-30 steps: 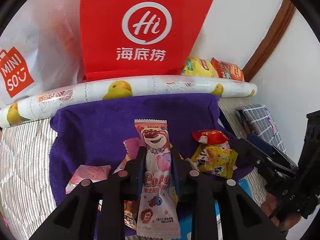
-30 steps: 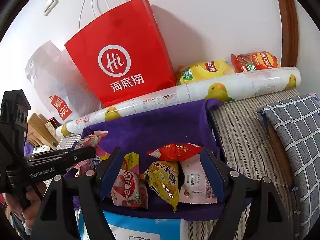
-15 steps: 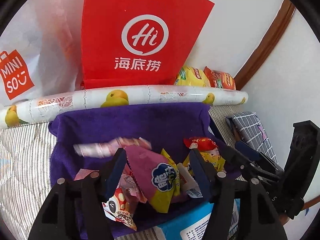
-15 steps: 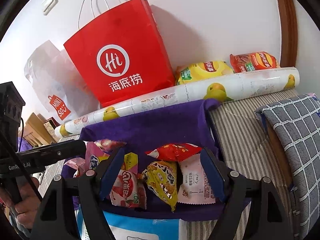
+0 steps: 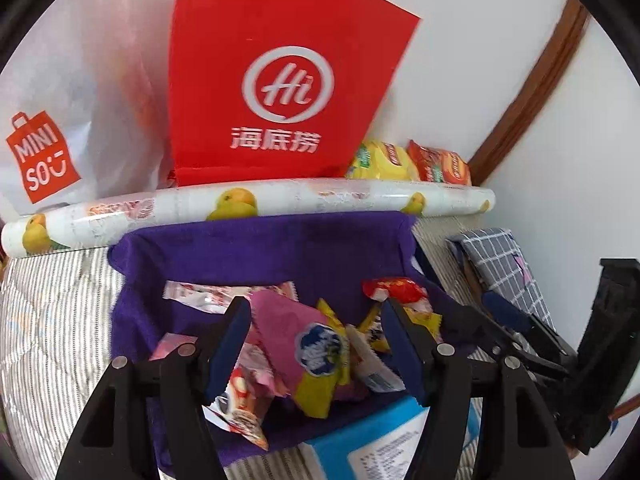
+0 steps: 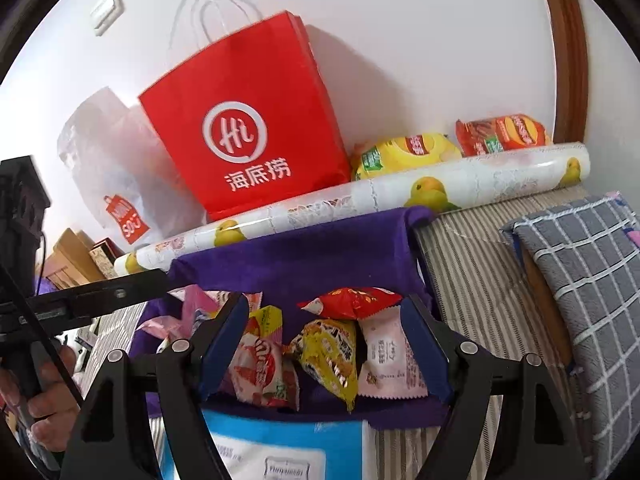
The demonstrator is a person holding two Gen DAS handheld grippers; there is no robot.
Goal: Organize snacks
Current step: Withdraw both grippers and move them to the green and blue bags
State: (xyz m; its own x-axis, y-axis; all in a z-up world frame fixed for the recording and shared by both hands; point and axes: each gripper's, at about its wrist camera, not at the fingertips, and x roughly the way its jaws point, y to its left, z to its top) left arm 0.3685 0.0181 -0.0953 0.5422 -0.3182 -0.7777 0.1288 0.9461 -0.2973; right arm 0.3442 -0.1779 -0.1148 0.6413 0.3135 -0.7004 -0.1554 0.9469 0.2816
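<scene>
A heap of small snack packets lies on a purple cloth. My left gripper hangs open just above the heap, and its pads touch nothing. Between its fingers lies a pink-and-yellow packet. A long pink bear packet lies flat at the heap's far left. My right gripper is open too, over a red packet, a yellow packet and a pale pink packet. The left gripper's finger reaches in from the left edge of the right wrist view.
A blue-and-white box sits at the cloth's near edge. Behind the cloth lie a printed roll, a red paper bag, a white plastic bag and two chip bags. A checked cushion lies to the right on the striped cover.
The left gripper has opened and let go of the pink bear packet, which now lies across the far left of the heap. The right gripper has stayed open and still.
</scene>
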